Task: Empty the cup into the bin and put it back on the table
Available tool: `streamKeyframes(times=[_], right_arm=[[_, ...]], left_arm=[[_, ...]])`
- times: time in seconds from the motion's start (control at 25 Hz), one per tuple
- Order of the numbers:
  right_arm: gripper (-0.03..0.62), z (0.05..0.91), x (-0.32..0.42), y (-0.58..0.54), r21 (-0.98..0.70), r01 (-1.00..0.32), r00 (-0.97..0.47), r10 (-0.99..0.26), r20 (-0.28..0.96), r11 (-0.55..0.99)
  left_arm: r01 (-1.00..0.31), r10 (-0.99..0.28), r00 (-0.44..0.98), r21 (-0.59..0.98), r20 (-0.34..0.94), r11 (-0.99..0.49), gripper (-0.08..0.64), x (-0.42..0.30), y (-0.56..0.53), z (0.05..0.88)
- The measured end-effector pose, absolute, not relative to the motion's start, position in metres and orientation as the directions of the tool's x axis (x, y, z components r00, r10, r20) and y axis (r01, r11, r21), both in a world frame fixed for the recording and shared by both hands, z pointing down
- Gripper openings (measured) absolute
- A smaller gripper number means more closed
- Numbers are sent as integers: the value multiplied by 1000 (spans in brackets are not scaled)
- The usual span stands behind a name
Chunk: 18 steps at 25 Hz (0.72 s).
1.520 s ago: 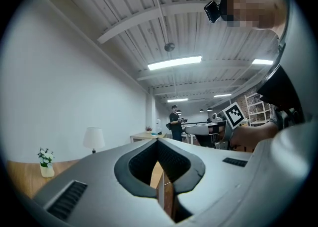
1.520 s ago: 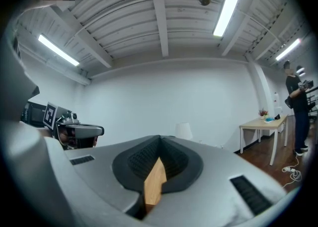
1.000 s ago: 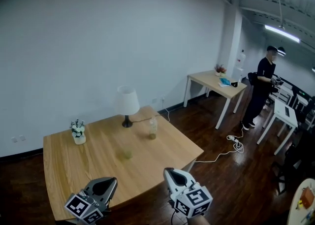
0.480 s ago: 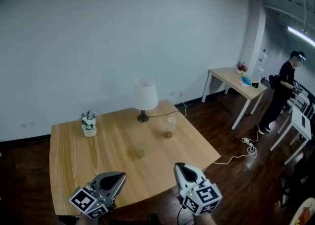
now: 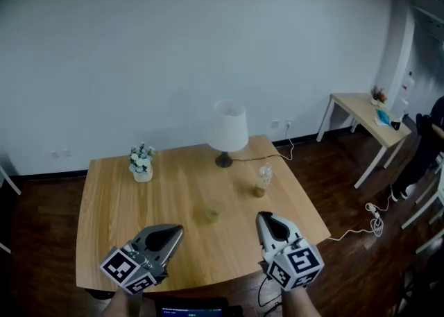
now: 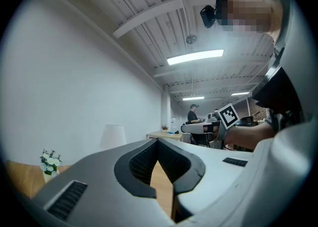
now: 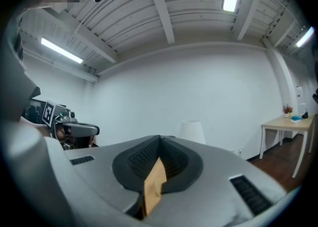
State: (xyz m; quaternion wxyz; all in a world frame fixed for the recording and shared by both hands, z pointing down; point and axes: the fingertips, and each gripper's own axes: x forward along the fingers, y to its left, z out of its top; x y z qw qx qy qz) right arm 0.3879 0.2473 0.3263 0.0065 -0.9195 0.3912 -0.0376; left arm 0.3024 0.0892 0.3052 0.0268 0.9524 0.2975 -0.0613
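Clear cup (image 5: pixel 263 181) is standing upright near the table's (image 5: pixel 118 201) right edge; we're holding left gripper (image 5: pixel 177 230) and right gripper (image 5: pixel 263 218) closed, empty.

White wall (image 5: pixel 139 45), dark wood floor (image 5: pixel 333 184), wooden table (image 5: pixel 118 204) with white lamp (image 5: pixel 229 127), 1 side table (image 5: pixel 357 106).
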Motion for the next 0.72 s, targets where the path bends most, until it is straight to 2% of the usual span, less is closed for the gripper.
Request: streamKeyframes(times=[0.36,0.72], right_arm=[[2,329,437,226,-54,-797,599,-798,62,-602],[2,333,461,204,-57,-810,578,-810,96,-584]], left_arm=[[495,493,865,-3,-94,-869,-9,334,87,307],[500,497,863,14,-85,-866,-9,358,71,308]])
